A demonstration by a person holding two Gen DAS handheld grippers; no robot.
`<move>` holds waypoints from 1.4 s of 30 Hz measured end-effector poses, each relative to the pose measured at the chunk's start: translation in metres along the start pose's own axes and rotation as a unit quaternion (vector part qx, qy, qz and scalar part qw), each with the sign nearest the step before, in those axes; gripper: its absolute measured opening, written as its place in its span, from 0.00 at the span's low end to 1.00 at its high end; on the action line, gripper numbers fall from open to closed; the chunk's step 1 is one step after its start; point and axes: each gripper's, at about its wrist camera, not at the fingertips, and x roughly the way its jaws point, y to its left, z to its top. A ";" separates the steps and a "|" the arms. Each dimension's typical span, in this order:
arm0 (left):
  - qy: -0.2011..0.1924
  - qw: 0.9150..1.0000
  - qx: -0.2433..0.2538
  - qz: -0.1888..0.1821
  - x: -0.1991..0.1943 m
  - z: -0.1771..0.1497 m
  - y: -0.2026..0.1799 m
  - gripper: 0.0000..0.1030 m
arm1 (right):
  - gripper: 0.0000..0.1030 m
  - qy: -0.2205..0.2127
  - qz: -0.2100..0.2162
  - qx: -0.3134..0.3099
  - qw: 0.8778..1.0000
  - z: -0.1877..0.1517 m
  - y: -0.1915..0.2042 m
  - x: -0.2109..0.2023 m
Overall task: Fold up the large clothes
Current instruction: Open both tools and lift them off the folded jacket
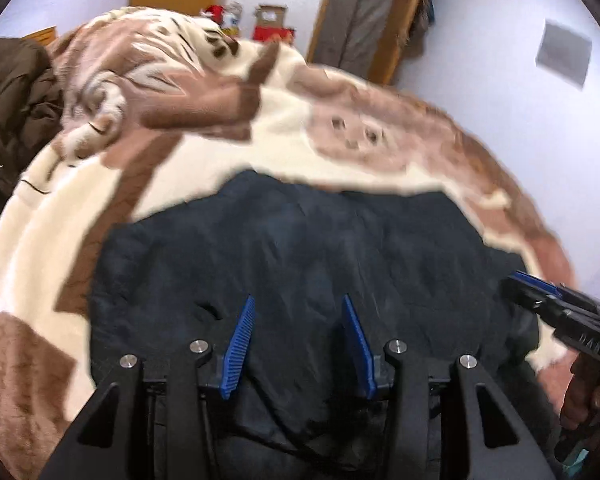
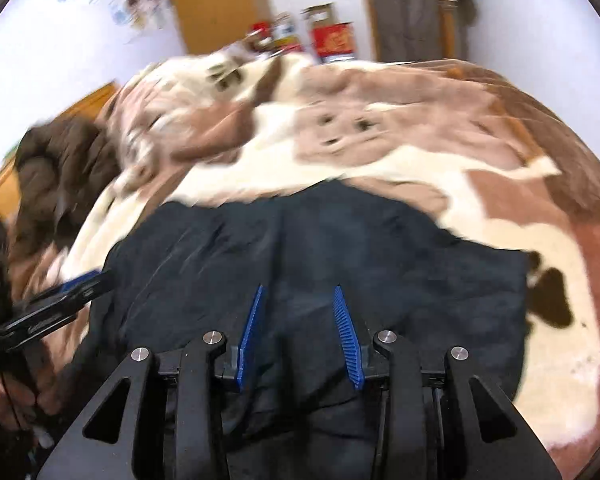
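Garment [image 1: 300, 248], dark, lies flat on the bed's blanket [image 1: 284, 148], running left to right just beyond both grippers. Left gripper [image 1: 298, 304] and right gripper [image 2: 298, 296] hover over its near edge, equally close, jaws part-open and empty.

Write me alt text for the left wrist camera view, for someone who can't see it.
A dark garment lies spread on a brown and cream patterned blanket, seen past the left gripper, whose blue fingers stand apart above the cloth. The right gripper reaches in from the right edge, and a brown coat lies at far left.
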 end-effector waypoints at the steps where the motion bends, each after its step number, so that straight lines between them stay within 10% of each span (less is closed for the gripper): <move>1: 0.021 1.000 0.000 0.006 0.015 -0.007 -0.002 0.47 | 0.35 0.031 -0.005 0.000 1.000 -0.008 0.001 0.021; 15: 0.022 0.999 0.022 0.039 0.051 -0.032 -0.012 0.49 | 0.35 0.043 -0.038 -0.018 0.998 -0.034 -0.002 0.064; 42: 0.010 1.000 0.017 0.017 -0.019 -0.054 -0.003 0.47 | 0.35 -0.010 -0.052 0.013 0.999 -0.036 -0.031 -0.010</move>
